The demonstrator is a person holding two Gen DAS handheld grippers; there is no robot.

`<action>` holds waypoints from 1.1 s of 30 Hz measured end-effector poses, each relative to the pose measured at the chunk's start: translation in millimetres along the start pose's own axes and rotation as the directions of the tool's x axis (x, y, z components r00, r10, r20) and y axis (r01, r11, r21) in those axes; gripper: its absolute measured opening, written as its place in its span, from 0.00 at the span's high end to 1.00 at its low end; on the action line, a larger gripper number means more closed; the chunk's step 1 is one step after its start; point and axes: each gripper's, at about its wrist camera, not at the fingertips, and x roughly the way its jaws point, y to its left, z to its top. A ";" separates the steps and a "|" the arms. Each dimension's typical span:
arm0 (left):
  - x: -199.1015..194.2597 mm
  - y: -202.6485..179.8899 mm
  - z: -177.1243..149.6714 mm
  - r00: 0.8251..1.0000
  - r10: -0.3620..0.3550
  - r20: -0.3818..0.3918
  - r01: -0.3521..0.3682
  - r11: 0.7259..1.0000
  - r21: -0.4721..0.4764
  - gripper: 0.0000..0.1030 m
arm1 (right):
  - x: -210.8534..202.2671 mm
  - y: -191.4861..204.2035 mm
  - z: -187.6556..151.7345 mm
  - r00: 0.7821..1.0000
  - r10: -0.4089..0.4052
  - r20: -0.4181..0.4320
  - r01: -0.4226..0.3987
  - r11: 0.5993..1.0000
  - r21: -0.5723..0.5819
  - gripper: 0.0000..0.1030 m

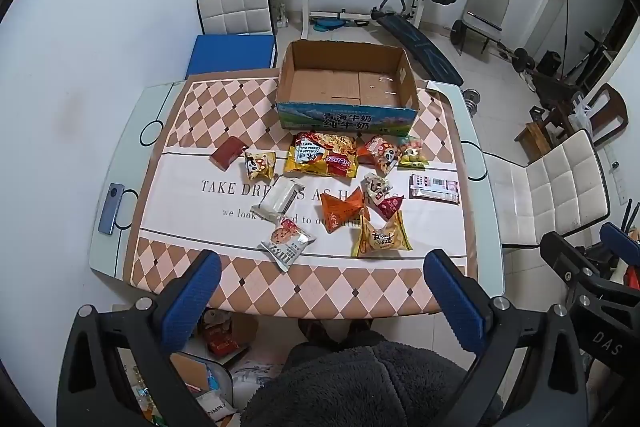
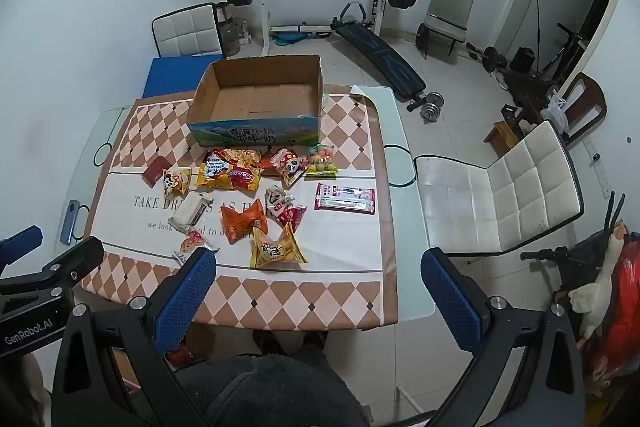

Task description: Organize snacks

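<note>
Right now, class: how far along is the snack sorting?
Nothing looks done: the cardboard box is empty. Nothing is in hand: left gripper and right gripper are open. All packets, like the noodle bag and yellow packet, remain on the table.

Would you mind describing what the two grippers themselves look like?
Both the left gripper and right gripper have black angular frames with silver bolts and blue textured pads on the fingers. The left one's body reads "GenRobot.AI"; the right's shows "DAS".

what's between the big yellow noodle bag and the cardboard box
Nothing: bare tablecloth separates the noodle bag from the cardboard box, clear in both wrist views.
</note>
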 end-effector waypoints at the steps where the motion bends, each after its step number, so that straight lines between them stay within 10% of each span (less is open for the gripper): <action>1: -0.1 0.0 -0.1 1.000 -0.002 0.001 0.002 1.000 0.000 0.00 | -1.4 -0.1 0.5 1.000 -0.001 -0.001 0.001 1.000 0.001 0.00; 33: -21.2 10.6 11.2 0.999 0.005 0.033 -0.005 1.000 -0.008 0.00 | -14.4 7.5 3.4 0.999 0.018 0.035 -0.018 1.000 -0.013 0.00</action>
